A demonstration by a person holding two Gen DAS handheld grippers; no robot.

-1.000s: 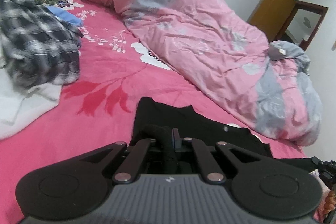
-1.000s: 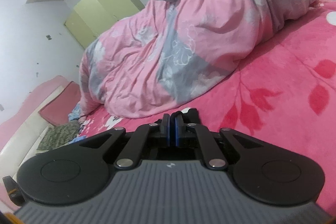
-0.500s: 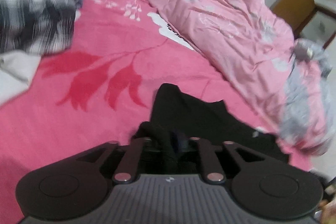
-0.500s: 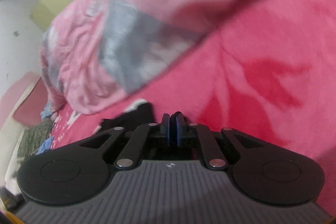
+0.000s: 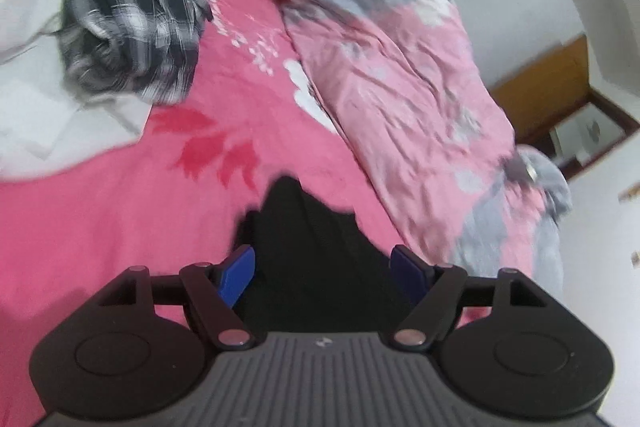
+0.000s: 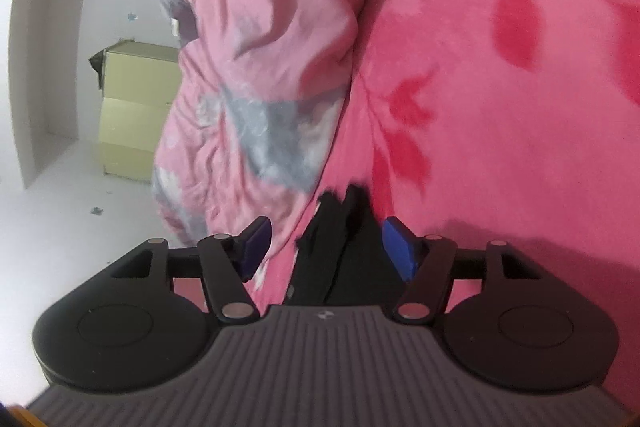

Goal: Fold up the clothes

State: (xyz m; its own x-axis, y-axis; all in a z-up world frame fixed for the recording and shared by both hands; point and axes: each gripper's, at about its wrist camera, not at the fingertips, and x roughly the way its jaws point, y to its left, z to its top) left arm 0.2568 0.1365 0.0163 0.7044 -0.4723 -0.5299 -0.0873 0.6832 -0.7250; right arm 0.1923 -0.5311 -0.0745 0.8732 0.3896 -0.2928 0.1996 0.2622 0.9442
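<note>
A black garment (image 5: 316,251) lies folded on the pink bed sheet (image 5: 120,227), just ahead of my left gripper (image 5: 324,273). The left jaws are opening; the cloth lies between and below the blue pads (image 5: 236,275), and neither pad presses on it. In the right wrist view the same black garment (image 6: 340,247) sits bunched between the fingers of my right gripper (image 6: 326,247). The right jaws are opening too, and the cloth lies loose between them.
A crumpled pink and grey quilt (image 5: 400,67) fills the right side of the bed. A black-and-white plaid shirt (image 5: 132,15) lies on white cloth (image 5: 36,67) at the far left. A yellow-green cabinet (image 6: 136,115) stands by the wall beyond the quilt.
Both grippers were shut on the black garment and now stand apart from it, and it has dropped onto the sheet. Both views have rolled, the right one most.
</note>
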